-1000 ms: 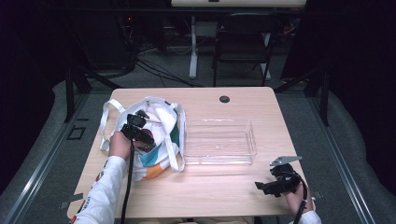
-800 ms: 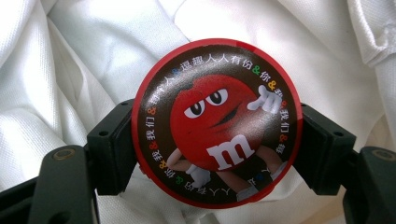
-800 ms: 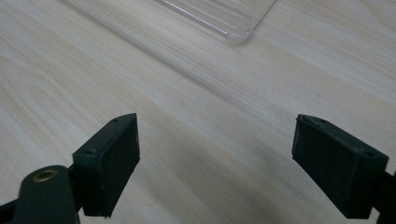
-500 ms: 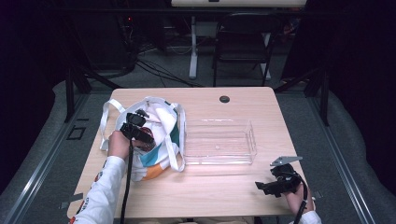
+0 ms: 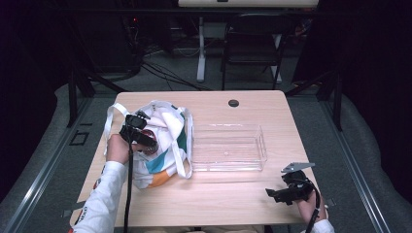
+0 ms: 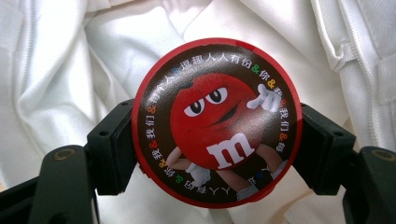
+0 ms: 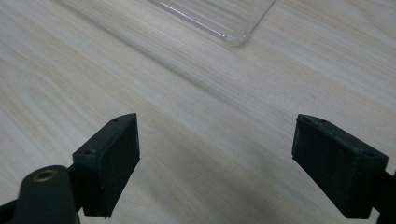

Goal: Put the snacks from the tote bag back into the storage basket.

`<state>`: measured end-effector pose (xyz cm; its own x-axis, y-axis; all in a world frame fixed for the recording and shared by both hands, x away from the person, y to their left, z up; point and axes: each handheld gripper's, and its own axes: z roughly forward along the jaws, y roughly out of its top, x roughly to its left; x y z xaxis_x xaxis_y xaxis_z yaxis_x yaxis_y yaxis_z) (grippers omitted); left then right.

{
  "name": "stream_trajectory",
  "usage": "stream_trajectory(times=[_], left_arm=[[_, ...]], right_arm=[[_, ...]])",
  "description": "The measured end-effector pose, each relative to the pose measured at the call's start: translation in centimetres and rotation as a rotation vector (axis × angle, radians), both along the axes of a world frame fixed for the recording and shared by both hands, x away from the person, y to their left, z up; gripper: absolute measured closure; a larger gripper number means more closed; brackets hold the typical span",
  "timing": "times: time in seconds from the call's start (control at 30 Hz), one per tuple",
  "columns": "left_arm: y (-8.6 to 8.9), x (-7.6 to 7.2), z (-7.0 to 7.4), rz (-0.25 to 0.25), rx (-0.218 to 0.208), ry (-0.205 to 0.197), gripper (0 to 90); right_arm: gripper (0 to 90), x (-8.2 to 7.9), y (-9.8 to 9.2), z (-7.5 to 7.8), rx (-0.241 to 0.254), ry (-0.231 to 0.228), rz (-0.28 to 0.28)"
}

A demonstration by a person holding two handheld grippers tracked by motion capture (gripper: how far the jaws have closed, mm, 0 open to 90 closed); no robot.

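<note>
table (image 5: 214, 204) from the high view: bag (image 5: 163, 145) at left edge, clear tray (image 5: 228, 167) mid-table just beside it, bare wood along the near edge. left gripper (image 5: 145, 141) sits over the bag's mouth, forearm coming in from below. right gripper (image 5: 273, 194) rests near the front right corner, apart from the tray.
left gripper view: jaws clenched on a red round tin (image 6: 217, 123), one pad on each side, white bag cloth behind.
right gripper view: jaws released, wide, bare wood between them; tray corner (image 7: 233, 35) beyond.
</note>
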<state>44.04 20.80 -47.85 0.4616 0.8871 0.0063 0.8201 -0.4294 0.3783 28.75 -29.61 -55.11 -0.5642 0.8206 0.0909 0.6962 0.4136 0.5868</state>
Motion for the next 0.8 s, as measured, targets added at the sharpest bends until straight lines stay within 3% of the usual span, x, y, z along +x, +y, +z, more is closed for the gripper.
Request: stream_trajectory(times=[0.63,0.7,0.8], left_arm=[[-1.0,0.1,3.7,-0.049,0.018,-0.023,25.9],[-1.2,0.2,4.0,-0.05,0.017,-0.025,25.8],[-1.4,0.2,4.4,-0.055,0.023,-0.024,25.8]], right_arm=[[14.8,0.3,0.1,-0.2,-0.012,0.007,-0.012],[14.8,0.2,0.2,-0.4,0.016,-0.012,-0.037],[14.8,0.2,0.1,-0.4,0.016,-0.009,-0.032]])
